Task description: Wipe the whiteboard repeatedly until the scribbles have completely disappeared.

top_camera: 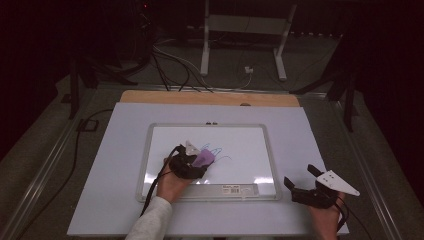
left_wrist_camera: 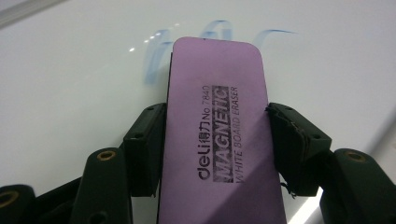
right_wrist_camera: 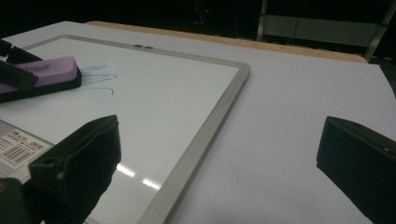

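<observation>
The purple eraser (left_wrist_camera: pixel 217 130) was clamped by the left gripper (left_wrist_camera: pixel 217 144) mid-whiteboard (top_camera: pixel 150 150) over blue marks (top_camera: pixel 216 150); the right gripper (top_camera: pixel 300 186) was held apart, empty, beside the whiteboard's right corner

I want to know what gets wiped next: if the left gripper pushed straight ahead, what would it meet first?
Probably the blue scribble just beyond the eraser held by the left gripper.

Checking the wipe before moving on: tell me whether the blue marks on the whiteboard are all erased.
No: blue marks remain on the whiteboard beyond the purple eraser.
</observation>
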